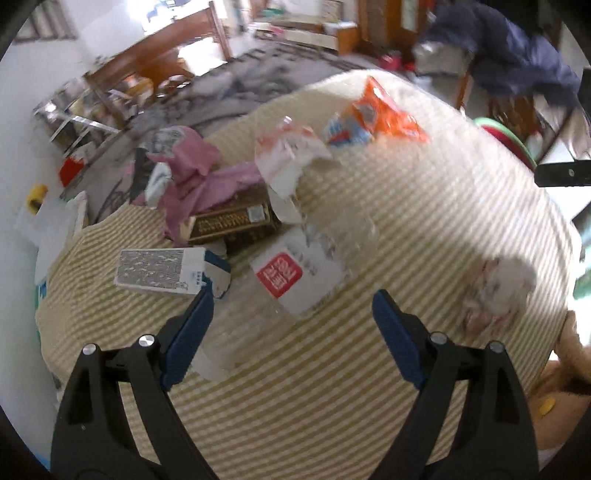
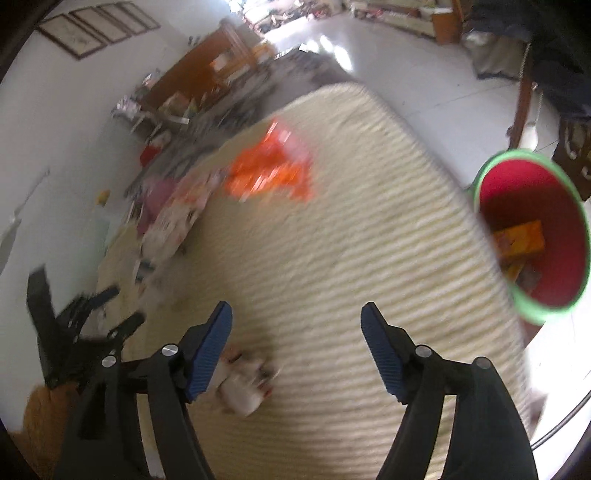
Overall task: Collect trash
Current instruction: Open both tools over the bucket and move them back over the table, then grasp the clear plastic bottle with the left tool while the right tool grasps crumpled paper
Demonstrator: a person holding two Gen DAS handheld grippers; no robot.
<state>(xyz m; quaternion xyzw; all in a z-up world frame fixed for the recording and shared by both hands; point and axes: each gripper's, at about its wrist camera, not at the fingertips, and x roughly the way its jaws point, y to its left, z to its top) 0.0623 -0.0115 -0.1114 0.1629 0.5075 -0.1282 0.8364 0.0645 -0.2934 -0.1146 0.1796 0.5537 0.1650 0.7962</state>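
White box [image 1: 295, 275]: red label (characters blurred, unreadable).

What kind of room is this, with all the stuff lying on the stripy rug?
Most likely a lived-in home room. A striped rug covers a pale tiled floor, wooden furniture stands behind, framed pictures hang on the wall, and a red bin waits beside the rug.

- We cannot read the smeared orange wrapper [image 2: 271, 173] in the right wrist view.
- Our crumpled white scrap [image 1: 495, 291] blurs; the red bin [image 2: 532, 236] is partly cropped.
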